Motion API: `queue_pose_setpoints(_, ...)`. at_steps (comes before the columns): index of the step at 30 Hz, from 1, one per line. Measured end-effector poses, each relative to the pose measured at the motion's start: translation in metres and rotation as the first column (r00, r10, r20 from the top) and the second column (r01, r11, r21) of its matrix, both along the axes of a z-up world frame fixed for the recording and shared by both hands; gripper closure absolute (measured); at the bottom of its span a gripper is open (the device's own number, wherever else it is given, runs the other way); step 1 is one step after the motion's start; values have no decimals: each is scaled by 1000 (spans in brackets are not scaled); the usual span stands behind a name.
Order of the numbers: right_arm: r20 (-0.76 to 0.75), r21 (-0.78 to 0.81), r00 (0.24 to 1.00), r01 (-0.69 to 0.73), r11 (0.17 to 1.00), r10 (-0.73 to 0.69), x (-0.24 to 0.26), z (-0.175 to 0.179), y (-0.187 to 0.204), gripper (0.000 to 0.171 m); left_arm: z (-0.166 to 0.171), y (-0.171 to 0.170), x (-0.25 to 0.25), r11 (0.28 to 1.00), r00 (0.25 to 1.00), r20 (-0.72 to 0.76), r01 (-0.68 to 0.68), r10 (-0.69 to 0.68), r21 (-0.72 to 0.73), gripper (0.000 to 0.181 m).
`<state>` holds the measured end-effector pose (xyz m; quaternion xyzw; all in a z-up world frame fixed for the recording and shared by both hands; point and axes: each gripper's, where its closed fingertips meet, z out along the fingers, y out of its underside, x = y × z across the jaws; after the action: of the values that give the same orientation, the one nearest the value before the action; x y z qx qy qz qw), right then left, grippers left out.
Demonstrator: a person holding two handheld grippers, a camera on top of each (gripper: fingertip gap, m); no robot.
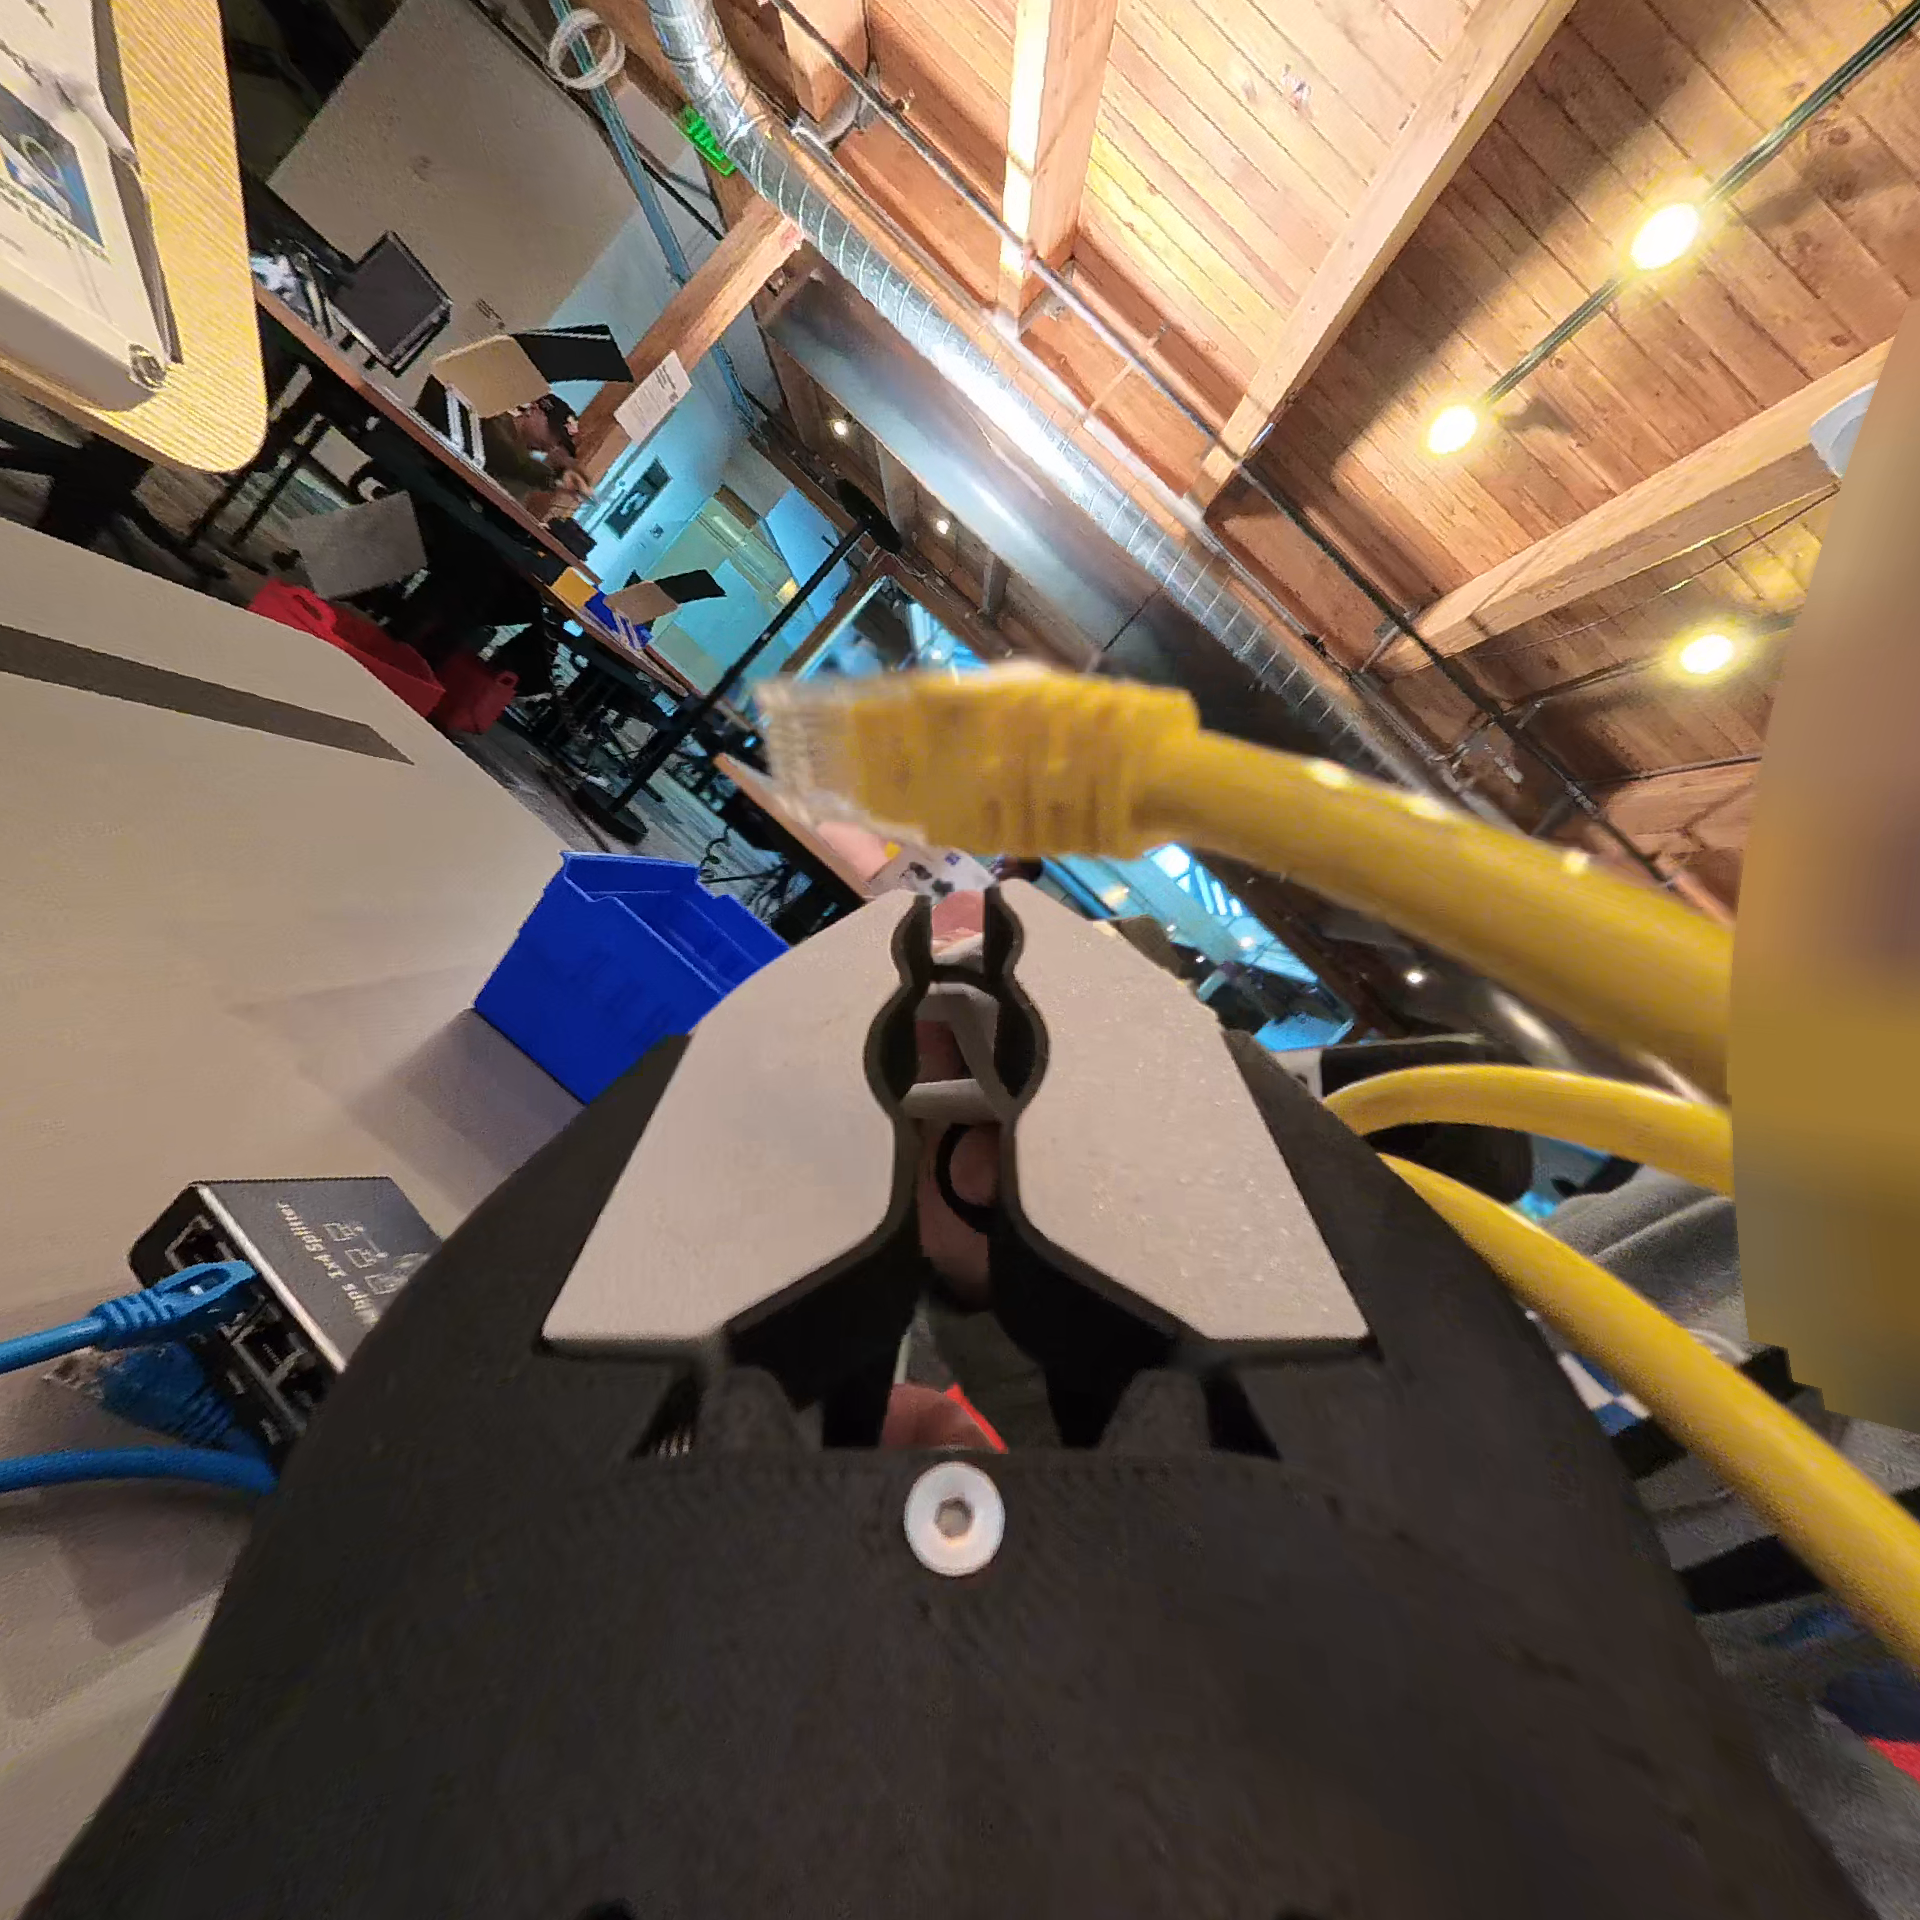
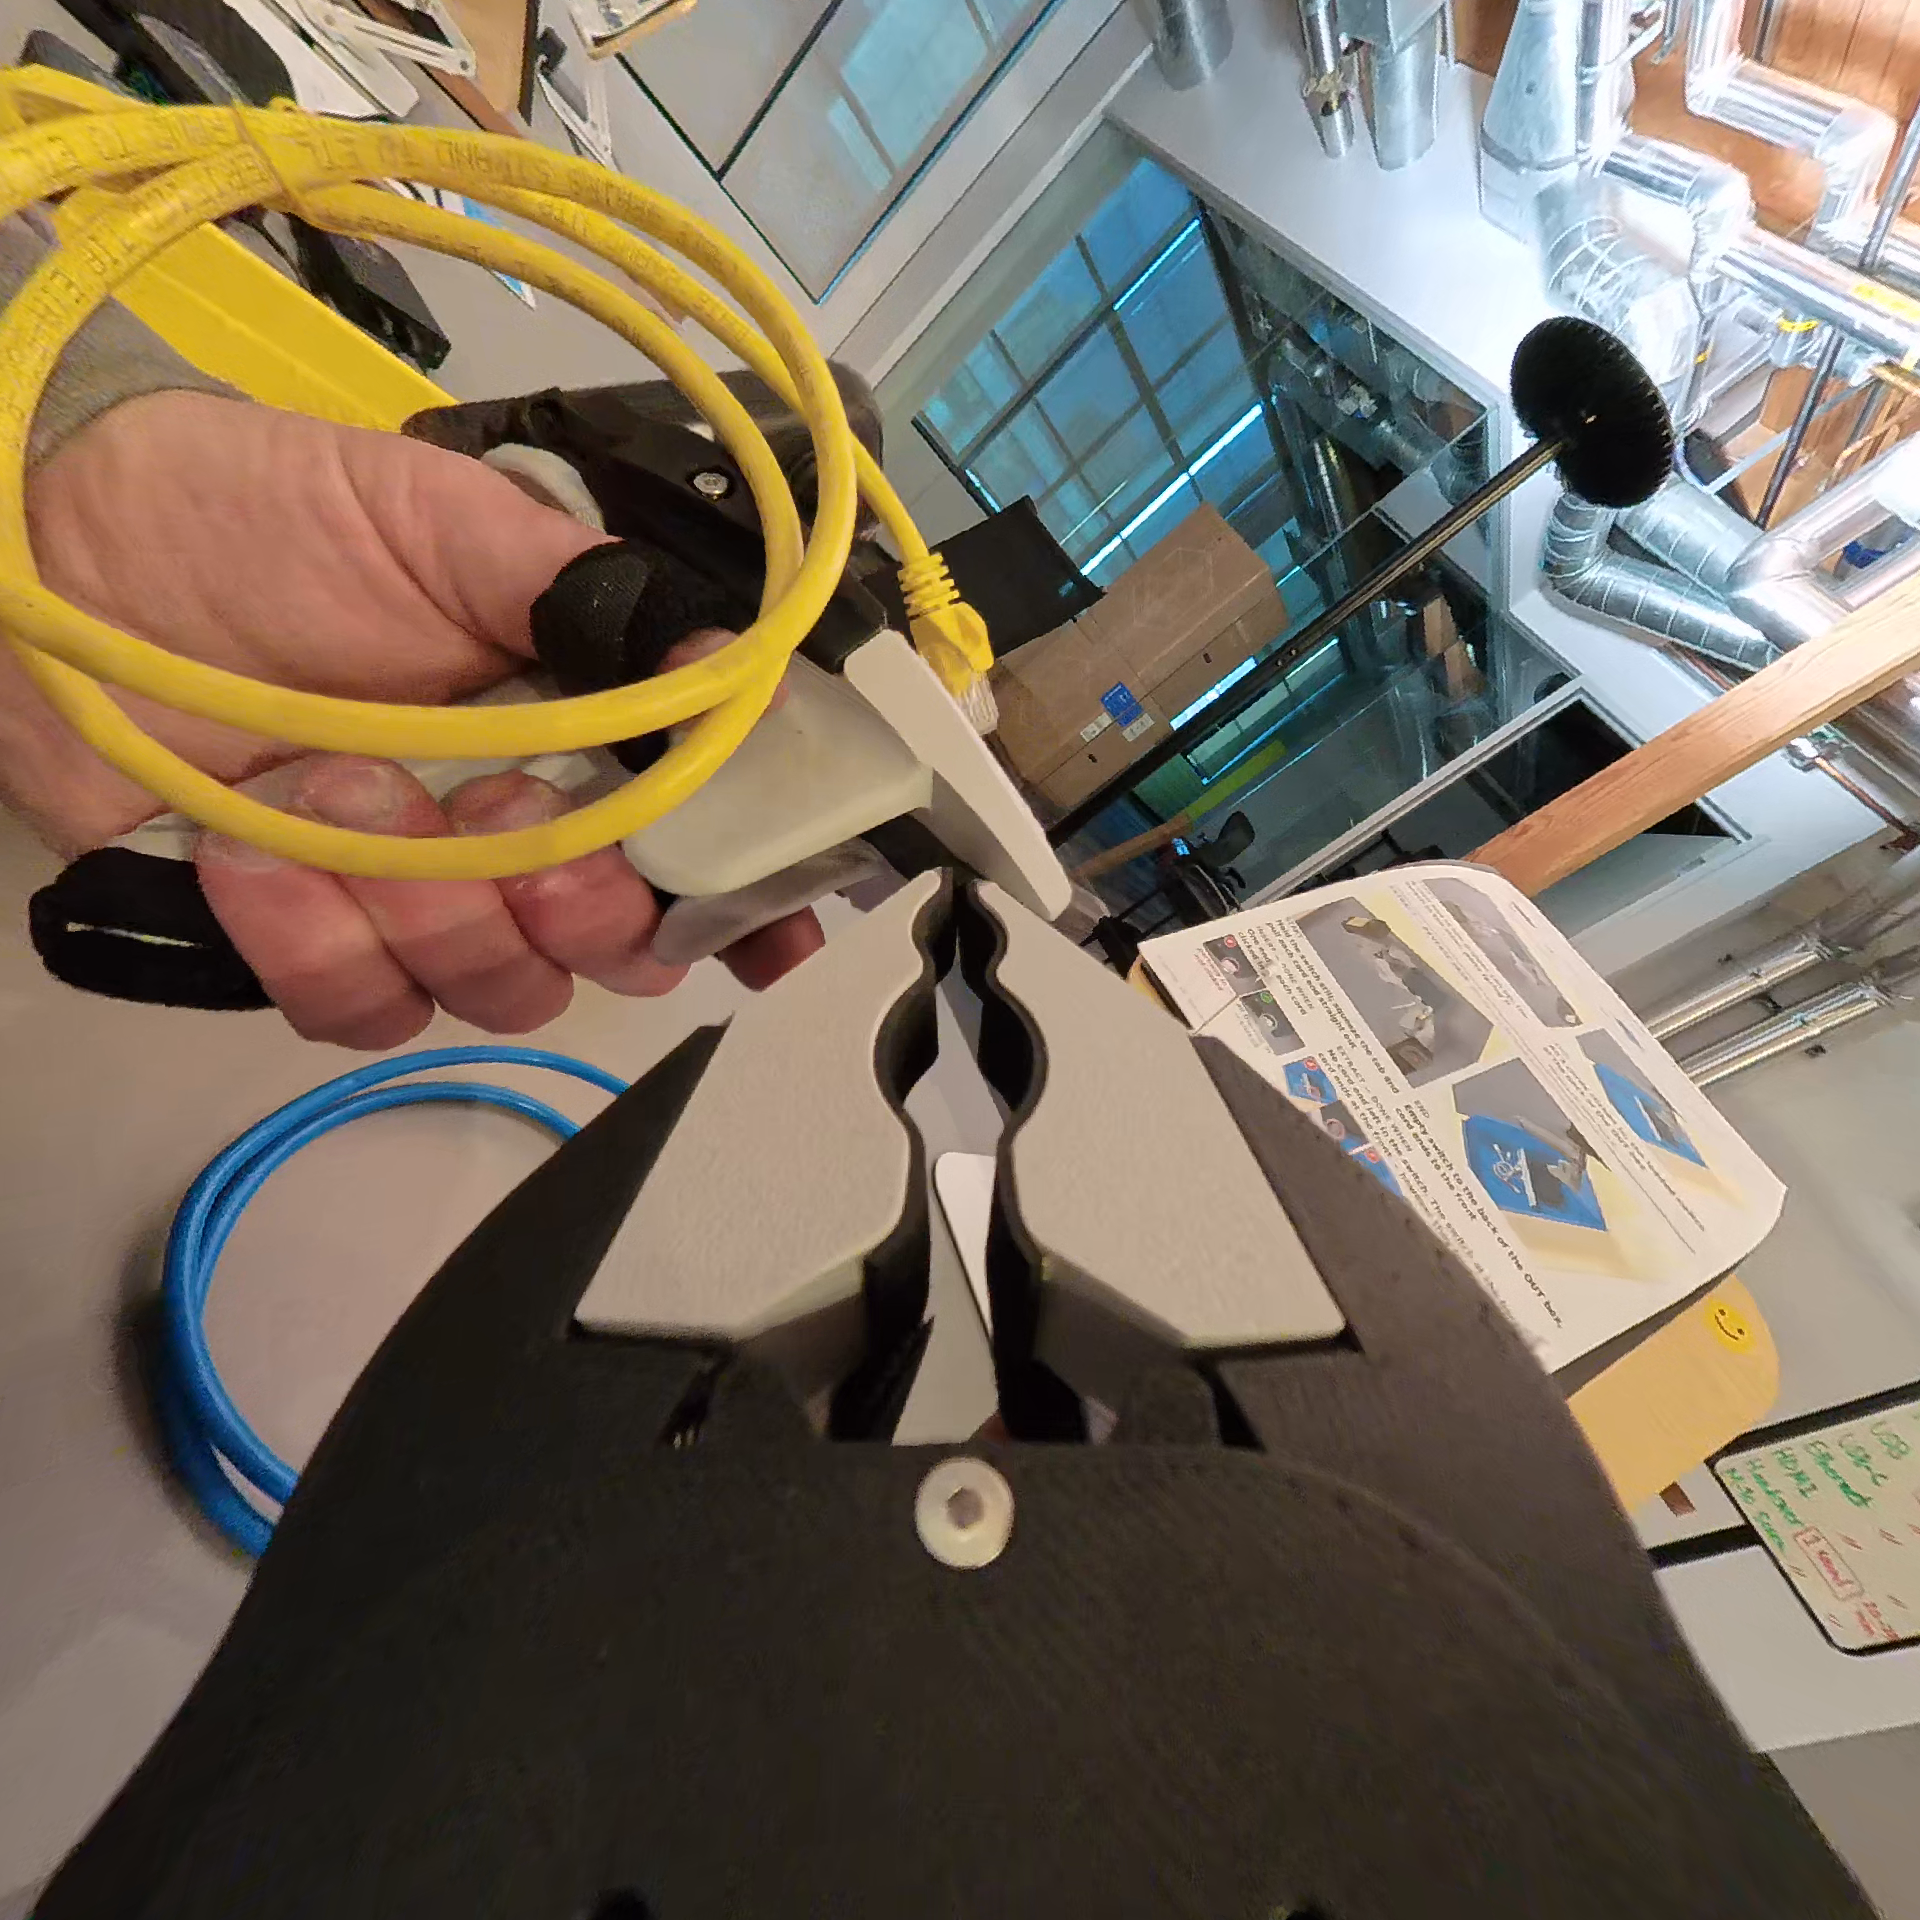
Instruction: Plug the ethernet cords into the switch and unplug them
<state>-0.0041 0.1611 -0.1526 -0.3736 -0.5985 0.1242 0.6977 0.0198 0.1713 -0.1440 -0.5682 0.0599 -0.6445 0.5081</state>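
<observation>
- Left gripper (image 1: 953, 914): fingers nearly touching, only a thin slit at the tips, nothing sitting between them in its own view. In the right wrist view the yellow cord looks to be looping around this gripper and the hand (image 2: 343, 665) holding it, not pinched.
- Right gripper (image 2: 961, 904): fingers closed to a narrow gap, gripping nothing.
- Yellow cord (image 1: 1455, 873) is hanging in the air just past the left fingertips, plug (image 1: 935, 753) pointing away from the cord's loops, clear tip free. In the right wrist view the same plug (image 2: 951, 644) is dangling beside the left gripper's white finger.
- Handling guess: cord is light, springy, holding its coil shape, so it will be swinging; jacket is smooth and may slip. Plug is hard plastic with a thin tab, likely fragile. Best hold seems the ribbed boot just behind the plug, not the clear tip.
- Switch (image 1: 281, 1278) is lying on the table (image 1: 208, 935), low left of the left gripper, ports facing the table edge; one blue cord (image 1: 156, 1320) is plugged in, a second blue plug is lying just beside the ports.
- Blue cord coil (image 2: 270, 1247) is resting on the table under the hand.
- Blue bin (image 1: 613, 966) is sitting beyond the switch; bare table between them is giving room to approach.
- Instruction sheet (image 2: 1455, 1091) is lying far right.
</observation>
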Motion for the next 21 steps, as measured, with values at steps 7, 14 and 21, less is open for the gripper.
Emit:
queue_pose_setpoints(7, 69, -92, 995, -66, 994, 73, 6, -12, 2, 171, -13, 5, 4, 1000, 997, -71, -4, 2, -21, 179)
queue_pose_setpoints(14, 82, -196, 995, -44, 980, 61, 23, -10, 20, 165, -55, 33, -15, 984, 959, -267, -132, 97, -119, 181)
queue_pose_setpoints(21, 193, -198, 977, -45, 979, 84, 1, -43, 11, 134, -85, 30, 10, 988, 918, -397, -60, 0, -139, 181)
